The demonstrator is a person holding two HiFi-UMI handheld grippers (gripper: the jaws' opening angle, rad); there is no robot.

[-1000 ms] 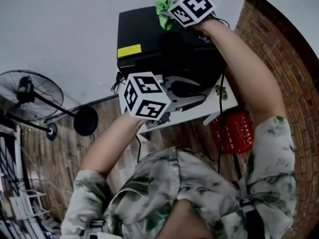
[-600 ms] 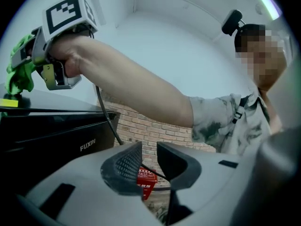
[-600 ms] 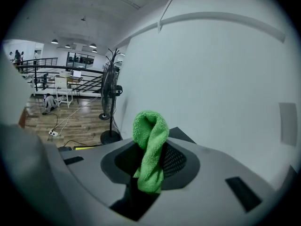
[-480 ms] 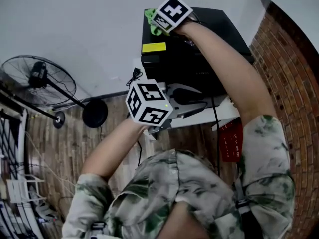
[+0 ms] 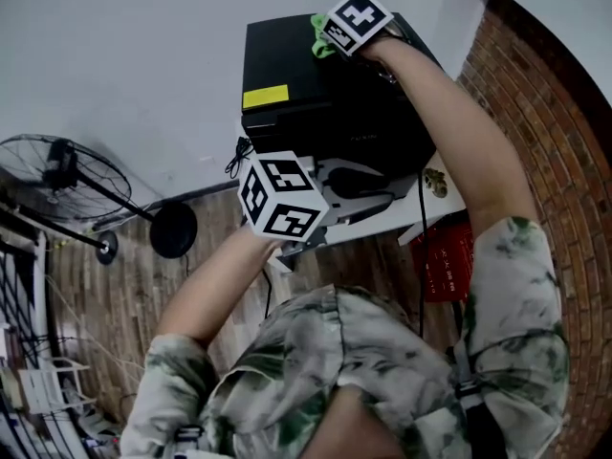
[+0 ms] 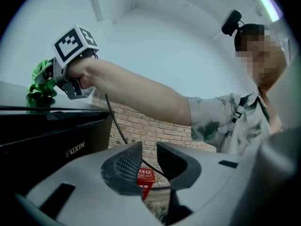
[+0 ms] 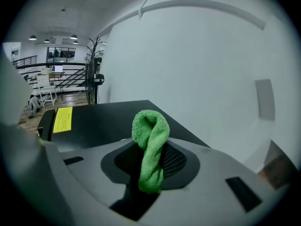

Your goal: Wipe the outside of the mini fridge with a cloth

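Here the right gripper (image 7: 151, 160) is clamped on a folded green terry cloth (image 7: 149, 140), which it holds down on the flat top of the black box-shaped mini fridge (image 5: 316, 113), near the back edge by the white wall (image 5: 143, 55). A yellow rectangular label (image 5: 265, 97) shows on the fridge. The left gripper (image 6: 149, 159) hangs lower, before the fridge's front, its jaws slightly apart with nothing between them.
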